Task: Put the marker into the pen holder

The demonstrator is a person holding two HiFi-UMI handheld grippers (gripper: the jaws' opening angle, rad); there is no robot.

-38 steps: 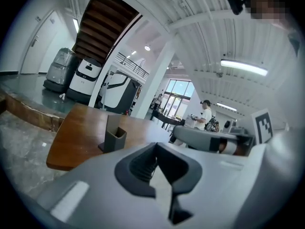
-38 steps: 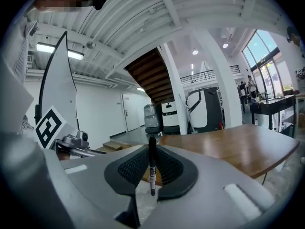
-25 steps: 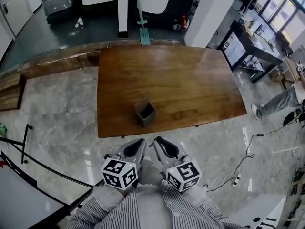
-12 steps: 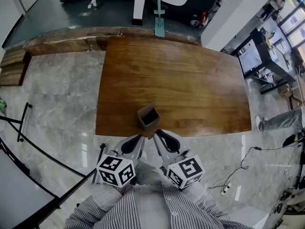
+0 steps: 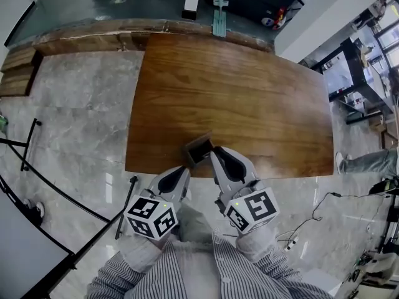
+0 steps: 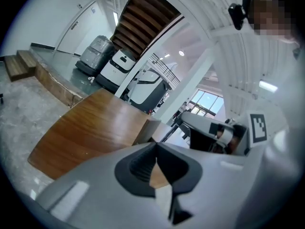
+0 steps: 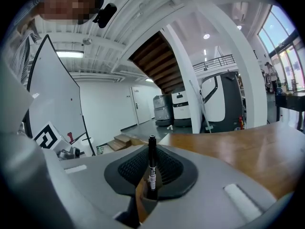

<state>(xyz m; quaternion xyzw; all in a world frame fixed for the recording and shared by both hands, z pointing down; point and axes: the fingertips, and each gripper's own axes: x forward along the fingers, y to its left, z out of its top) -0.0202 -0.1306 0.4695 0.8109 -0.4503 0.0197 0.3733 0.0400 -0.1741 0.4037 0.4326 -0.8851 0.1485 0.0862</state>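
Currently right gripper (image 5: 217,154) clamps the marker (image 7: 152,168): slim black barrel, white label band, upright between its jaws, just beside the pen holder (image 5: 198,148) at the table's (image 5: 249,92) 6 o'clock edge. Left gripper (image 5: 181,174) closed, empty, at holder's 7 o'clock.

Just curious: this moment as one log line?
right tongs: shut on marker | left tongs: shut, empty | pen holder: beside right tongs

The worktop (image 5: 249,98) at the head view's centre is grained brown wood, smooth with a soft gloss; the floor (image 5: 68,123) at left is grey veined stone, polished and reflective; the pen holder (image 5: 198,149) looks dark and matt, perhaps plastic; the right claw (image 7: 151,151) and left claw (image 6: 156,146) are smooth matt grey plastic with black ribbed pads (image 7: 174,168); the marker (image 7: 152,166) is glossy black plastic, white-labelled; the sleeves (image 5: 268,279) are striped cloth.
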